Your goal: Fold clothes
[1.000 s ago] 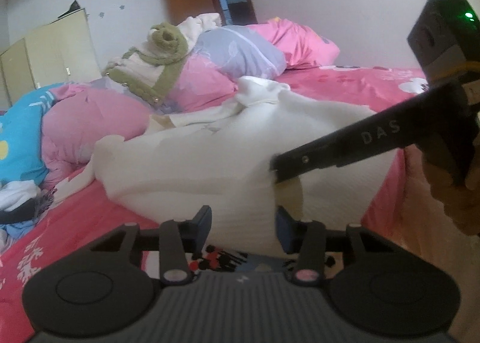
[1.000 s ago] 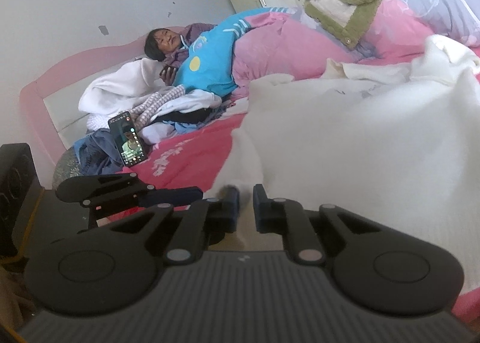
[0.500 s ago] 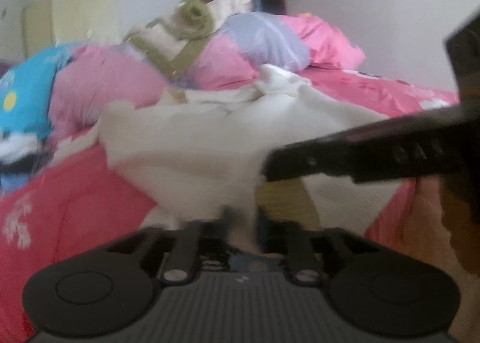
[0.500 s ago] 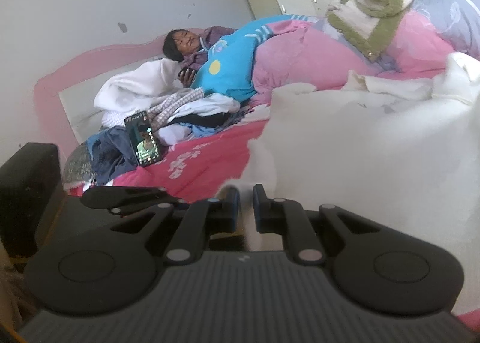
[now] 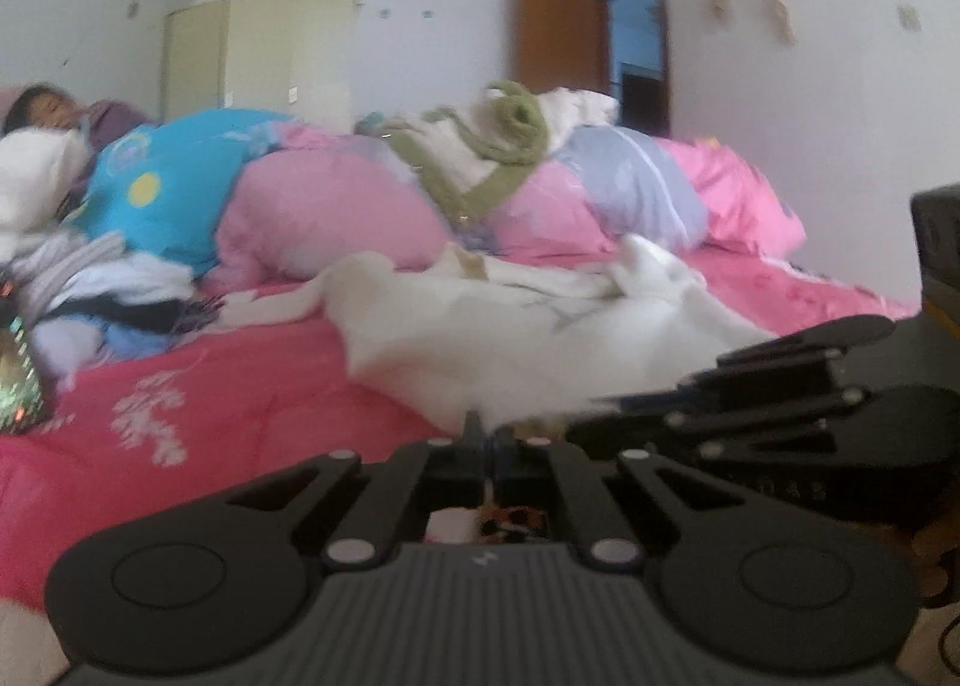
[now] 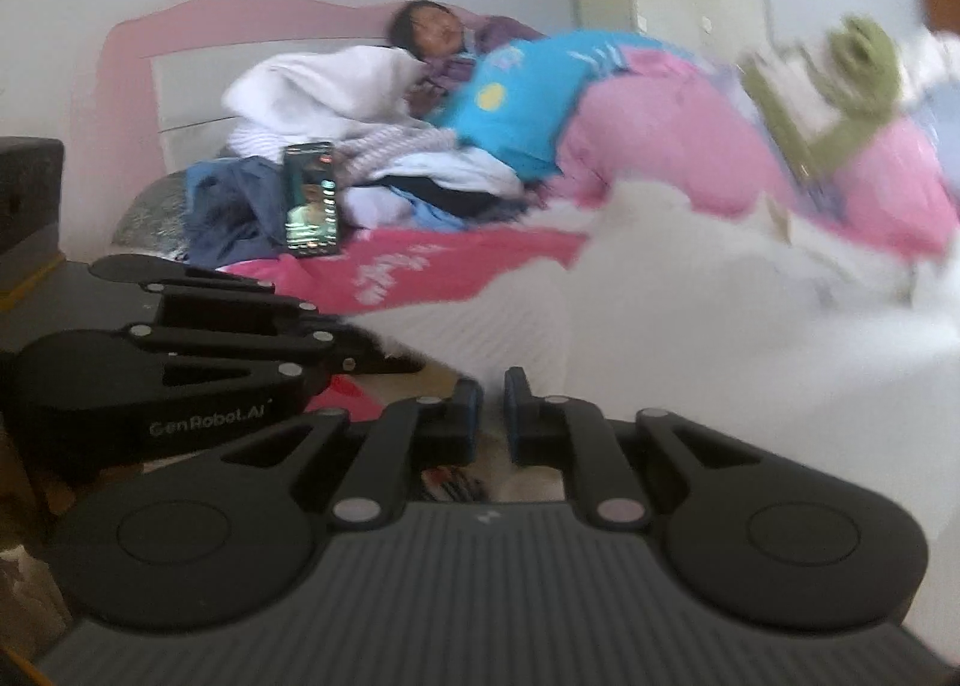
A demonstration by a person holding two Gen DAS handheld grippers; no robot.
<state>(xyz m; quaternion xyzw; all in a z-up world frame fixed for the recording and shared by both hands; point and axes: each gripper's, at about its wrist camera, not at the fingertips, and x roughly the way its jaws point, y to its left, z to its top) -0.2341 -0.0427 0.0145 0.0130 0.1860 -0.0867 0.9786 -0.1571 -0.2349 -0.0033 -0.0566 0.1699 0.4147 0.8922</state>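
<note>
At the far left of the bed a person (image 6: 429,35) lies against the pink headboard, and a dark phone with a lit screen (image 6: 311,198) leans on a heap of loose blue, white and striped clothing (image 6: 396,185). Right of that runs a bank of bedding, a bright blue quilt (image 5: 162,191) and pink pillows (image 5: 324,212), with a rolled olive-green and cream garment (image 5: 504,140) perched on top.

The thing being folded, a soft cream-white knitted garment (image 5: 540,344), lies spread and rumpled on the hot-pink flowered bedcover (image 5: 198,404), its near hem hanging at the near edge of the bed and its far part bunched into a peak towards the right.

The left gripper (image 5: 487,446) has its jaws pinched together on that near hem, a sliver of white cloth showing between them. The right gripper (image 6: 492,401), close beside it on the right, has its jaws nearly closed with a slim gap; white cloth sits around and below them, but I cannot tell whether any is truly caught.

With both tongs crowded at one stretch of hem, I would make sure the right one really has hold of a single layer, then draw the two apart along the edge so the cloth pulls taut and flat. The knit looks limp and stretchy, so slow, level, even pulling should keep the far bunching from dragging into the fold.
</note>
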